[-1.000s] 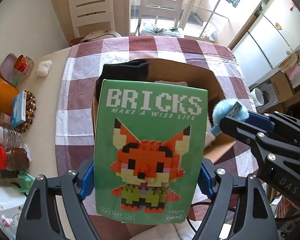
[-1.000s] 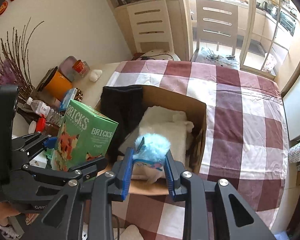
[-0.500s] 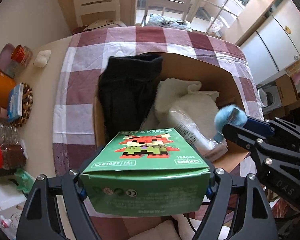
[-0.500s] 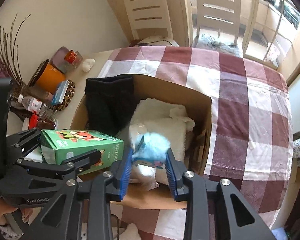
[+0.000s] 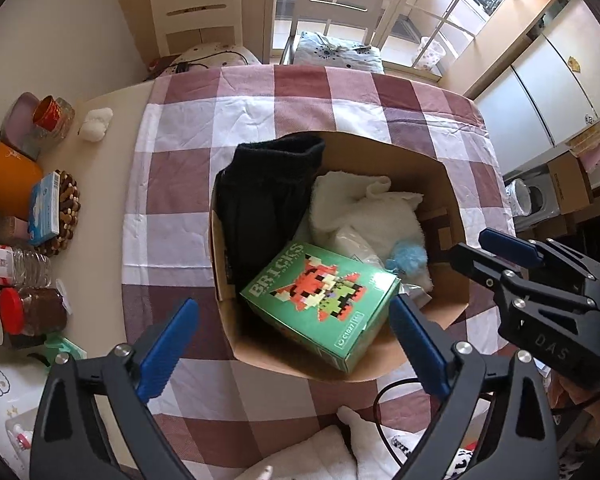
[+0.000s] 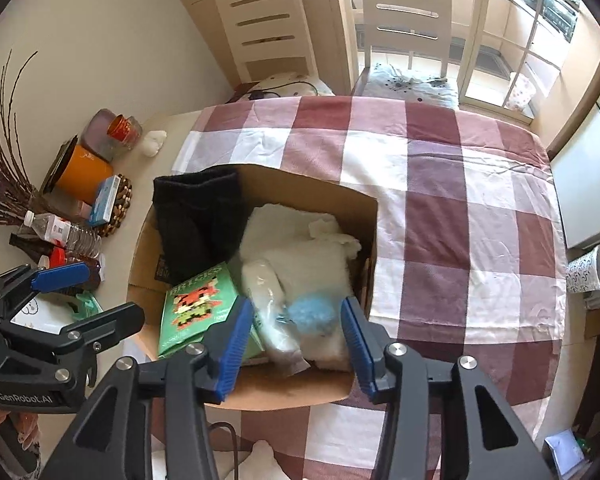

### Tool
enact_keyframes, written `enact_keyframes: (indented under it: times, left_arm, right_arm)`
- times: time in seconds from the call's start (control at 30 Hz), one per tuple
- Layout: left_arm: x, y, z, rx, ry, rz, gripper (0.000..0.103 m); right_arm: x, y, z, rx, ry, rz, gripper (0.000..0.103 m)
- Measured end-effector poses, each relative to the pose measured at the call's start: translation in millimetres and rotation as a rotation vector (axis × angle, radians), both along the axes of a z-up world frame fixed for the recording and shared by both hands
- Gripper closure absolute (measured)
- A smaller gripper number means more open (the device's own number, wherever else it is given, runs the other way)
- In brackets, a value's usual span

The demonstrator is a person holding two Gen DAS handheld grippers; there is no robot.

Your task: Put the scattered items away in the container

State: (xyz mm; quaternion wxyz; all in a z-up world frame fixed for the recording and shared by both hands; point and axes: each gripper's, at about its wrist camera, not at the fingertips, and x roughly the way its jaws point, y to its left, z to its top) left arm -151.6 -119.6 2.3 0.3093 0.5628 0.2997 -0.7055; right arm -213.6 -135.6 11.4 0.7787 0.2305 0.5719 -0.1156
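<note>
An open cardboard box [image 5: 452, 196] [image 6: 364, 216] stands on a red-and-white checked tablecloth. Inside lie a black garment [image 5: 268, 188] [image 6: 200, 216], white fluffy cloth [image 5: 372, 208] [image 6: 312, 256], a clear bag [image 6: 268, 300], the green BRICKS box [image 5: 320, 300] [image 6: 196, 308] and a blue fluffy ball [image 5: 410, 258] [image 6: 312, 314]. My left gripper [image 5: 294, 344] hovers above the box's near edge, its jaws opening wide with nothing between them. My right gripper [image 6: 296, 340] hangs over the blue ball, jaws opening, pads clear of it.
On the bare table to the left stand an orange pot [image 5: 4, 184], a jar [image 5: 54, 116], bottles [image 5: 12, 264], a blue packet on a beaded mat [image 5: 46, 208] and dried twigs [image 6: 4, 176]. Two chairs [image 6: 408, 12] stand beyond the table. White cloth [image 5: 312, 456] lies at the near edge.
The left gripper tipped the BRICKS box flat, opened and let it drop into the cardboard box. The right gripper opened and the blue ball fell onto the white cloth inside.
</note>
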Motion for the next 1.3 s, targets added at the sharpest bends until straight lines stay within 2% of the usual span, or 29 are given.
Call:
enact_keyframes:
  times: [0.1, 0.17, 0.47, 0.93, 1.3]
  left_arm:
    - [0.3, 1.0, 1.1, -0.001, -0.012, 0.011, 0.006]
    - [0.0, 2.5, 1.9, -0.007, -0.024, 0.065, 0.006]
    - [-4.0, 11.0, 8.0, -0.006, -0.063, 0.091, 0.005]
    - [-14.5, 24.8, 4.7, 0.006, -0.116, 0.132, 0.005]
    - [-19.8, 25.1, -2.4, 0.026, -0.116, 0.170, 0.005]
  right_arm:
    - [-1.7, 0.0, 5.0, -0.028, 0.020, 0.004, 0.053]
    - [-2.5, 0.2, 7.7, -0.041, 0.031, 0.007, 0.053]
    - [-6.7, 4.2, 11.9, -0.076, 0.090, 0.033, 0.048]
    - [-12.9, 6.8, 2.0, -0.107, 0.166, 0.081, 0.048]
    - [-10.6, 11.4, -8.1, -0.115, 0.207, 0.128, 0.048]
